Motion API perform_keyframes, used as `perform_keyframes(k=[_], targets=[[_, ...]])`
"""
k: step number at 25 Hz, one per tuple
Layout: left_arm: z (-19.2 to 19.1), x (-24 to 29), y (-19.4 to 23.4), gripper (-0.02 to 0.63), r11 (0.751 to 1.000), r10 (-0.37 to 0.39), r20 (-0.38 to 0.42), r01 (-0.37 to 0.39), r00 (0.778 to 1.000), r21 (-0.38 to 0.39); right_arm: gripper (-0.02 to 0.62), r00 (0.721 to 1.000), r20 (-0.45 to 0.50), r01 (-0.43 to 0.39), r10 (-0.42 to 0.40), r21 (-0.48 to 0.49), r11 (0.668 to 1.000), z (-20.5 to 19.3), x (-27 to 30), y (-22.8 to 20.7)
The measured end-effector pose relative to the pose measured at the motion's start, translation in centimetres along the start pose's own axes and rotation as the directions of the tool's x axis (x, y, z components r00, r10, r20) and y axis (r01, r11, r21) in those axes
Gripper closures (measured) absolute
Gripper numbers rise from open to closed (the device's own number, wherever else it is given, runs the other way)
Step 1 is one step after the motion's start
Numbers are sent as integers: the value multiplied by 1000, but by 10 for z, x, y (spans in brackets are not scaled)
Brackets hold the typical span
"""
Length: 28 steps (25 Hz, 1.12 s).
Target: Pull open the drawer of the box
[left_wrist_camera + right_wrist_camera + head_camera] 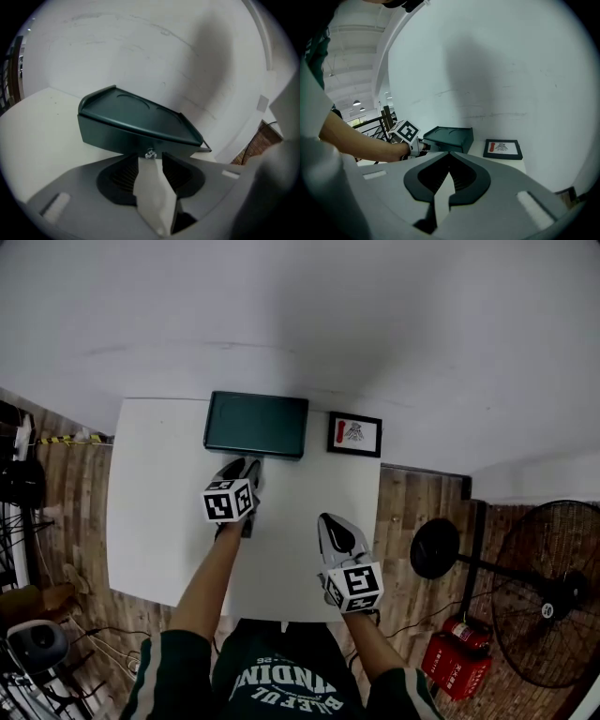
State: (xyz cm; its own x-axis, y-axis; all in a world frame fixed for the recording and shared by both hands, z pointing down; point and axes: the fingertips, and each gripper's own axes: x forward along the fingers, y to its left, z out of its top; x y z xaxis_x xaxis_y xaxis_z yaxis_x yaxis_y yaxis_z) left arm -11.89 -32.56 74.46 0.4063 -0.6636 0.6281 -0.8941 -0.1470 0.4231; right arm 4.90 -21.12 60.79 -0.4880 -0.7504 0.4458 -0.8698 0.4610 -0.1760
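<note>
A dark green box [255,424] stands at the back of the white table [155,512], against the wall. Its drawer front [112,139] carries a small metal knob [150,153]. My left gripper [249,465] is right at that front, and in the left gripper view [150,159] its jaws stand apart with the knob at their tips, the pads not pressing on it. I cannot tell how far the drawer is out. My right gripper [329,519] hovers over the table's near right part, away from the box, with its tips [449,154] together and nothing held.
A black-framed picture [354,434] lies just right of the box. The white wall rises directly behind both. On the wooden floor to the right of the table stand a fan [548,592] and a red object [459,652].
</note>
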Motion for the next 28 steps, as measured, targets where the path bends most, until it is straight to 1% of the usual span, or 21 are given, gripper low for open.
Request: perform_keyframes(k=[3,8,9,11,14,21,28], targets=[[-1,10,5,439,1000,6,-11,-6,1000,-20,594,1000,-7,23,-23,7,1000,-4,-6,-9],[-4,18,8,443,1000,23,-41,-23,999,-8,594,998,-16,60,-59,15,998,-7,-17,-24],[-4,17,7,477,1000,24,-41,-24,999,1,594,998,-15,65,-64,18,998,-8,-18,-25],[-4,16,7,482,1000,29,-33,-29,999,8,594,997,-12,70,-70,25,997,-8,-20,-26],[-6,17,2,483,1000,23,-26,-23,999,-3,594,997,-13,77,-77,19,997,-9,-27,-30],[-25,0,1,483,1000,18,-37,-19,999,-11,594,997,-34,72,-71,32,997,-23,-34,-20],[-49,-19,-3,482,999,20,-42,-21,999,-28,594,998,-30,64,-63,27,998,-28,-44,-9]])
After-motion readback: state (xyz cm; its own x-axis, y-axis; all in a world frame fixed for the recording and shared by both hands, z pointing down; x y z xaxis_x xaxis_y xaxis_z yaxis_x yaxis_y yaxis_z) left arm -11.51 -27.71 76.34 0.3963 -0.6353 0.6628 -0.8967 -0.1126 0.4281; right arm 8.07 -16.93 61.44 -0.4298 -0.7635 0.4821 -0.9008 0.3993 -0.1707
